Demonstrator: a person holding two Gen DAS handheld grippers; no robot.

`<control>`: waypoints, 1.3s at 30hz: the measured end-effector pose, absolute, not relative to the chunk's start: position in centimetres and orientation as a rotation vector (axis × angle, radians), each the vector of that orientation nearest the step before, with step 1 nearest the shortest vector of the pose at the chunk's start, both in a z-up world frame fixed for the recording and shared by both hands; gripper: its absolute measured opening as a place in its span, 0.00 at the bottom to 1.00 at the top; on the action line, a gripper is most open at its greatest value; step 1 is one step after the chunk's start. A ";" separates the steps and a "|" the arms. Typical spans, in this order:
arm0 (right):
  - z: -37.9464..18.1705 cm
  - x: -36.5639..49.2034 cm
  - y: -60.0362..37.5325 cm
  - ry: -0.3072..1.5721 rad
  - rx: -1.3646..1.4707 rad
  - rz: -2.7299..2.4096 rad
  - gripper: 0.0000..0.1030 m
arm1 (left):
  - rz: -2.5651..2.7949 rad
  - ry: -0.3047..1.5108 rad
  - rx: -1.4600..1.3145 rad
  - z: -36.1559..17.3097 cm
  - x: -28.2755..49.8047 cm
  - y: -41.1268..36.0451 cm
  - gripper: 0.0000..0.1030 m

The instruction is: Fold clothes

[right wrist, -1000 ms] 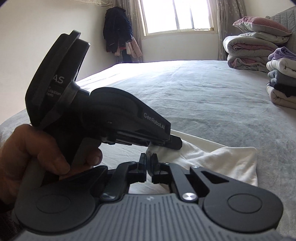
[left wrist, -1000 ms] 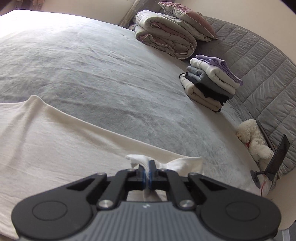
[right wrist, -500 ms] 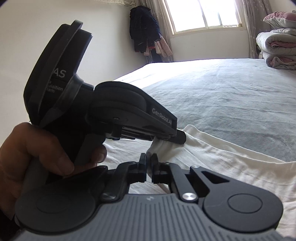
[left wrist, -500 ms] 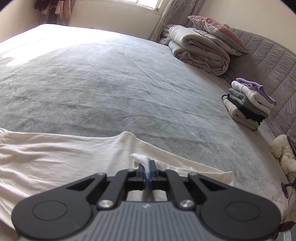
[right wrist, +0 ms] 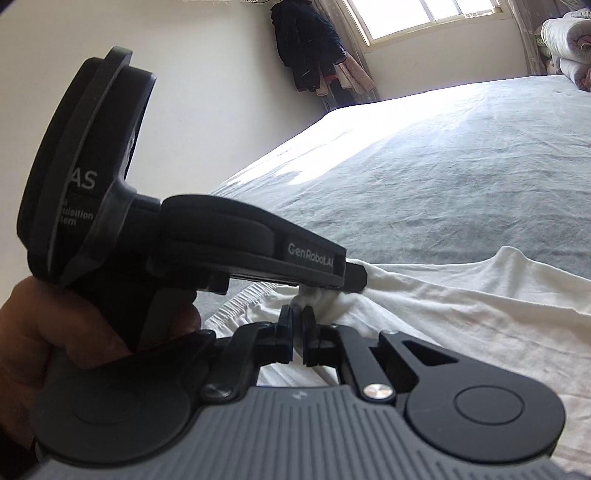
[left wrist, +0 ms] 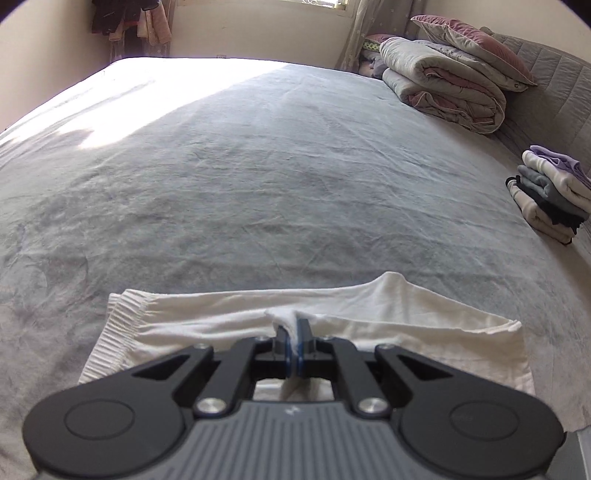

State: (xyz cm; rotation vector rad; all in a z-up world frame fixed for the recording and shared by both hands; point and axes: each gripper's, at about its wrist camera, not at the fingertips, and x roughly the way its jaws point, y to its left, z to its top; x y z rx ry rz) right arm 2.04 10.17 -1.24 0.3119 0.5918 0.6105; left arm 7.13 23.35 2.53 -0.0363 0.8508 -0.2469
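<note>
Evidently both tongs were clamped on the white garment [left wrist: 388, 314]: the left gripper [left wrist: 294, 341] pinched a fabric ridge, the right gripper [right wrist: 298, 328] just beside it, probably to carry one edge over. Beyond them stretched the grey bed [left wrist: 258, 166]; folded clothes [left wrist: 550, 195] lay far right.

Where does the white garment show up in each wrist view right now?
Left wrist: white garment lies across the lower middle, a bunch pinched in the left hand-held gripper.
Right wrist: white garment fills the lower right.
Shared landmark: the dark clothes hanging in the corner.
</note>
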 end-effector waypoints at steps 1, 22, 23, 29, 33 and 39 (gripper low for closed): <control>-1.1 2.3 11.0 0.593 0.322 0.620 0.05 | -0.241 0.851 -0.037 2.6 7.4 24.1 0.03; -3.0 4.4 18.6 0.722 0.435 0.706 0.17 | -0.119 0.824 0.004 0.0 9.1 32.7 0.08; -3.1 4.3 18.7 0.729 0.444 0.711 0.17 | -0.104 0.821 -0.003 0.1 9.1 32.9 0.11; -2.4 2.8 18.6 0.772 0.453 0.838 0.19 | 0.033 0.830 -0.036 0.9 8.5 34.3 0.25; -2.1 1.8 17.7 0.775 0.418 0.872 0.41 | 0.074 0.816 -0.103 2.0 7.5 34.8 0.35; -1.3 1.0 14.2 0.754 0.395 0.812 0.43 | 0.022 0.772 -0.163 3.2 5.3 32.8 0.43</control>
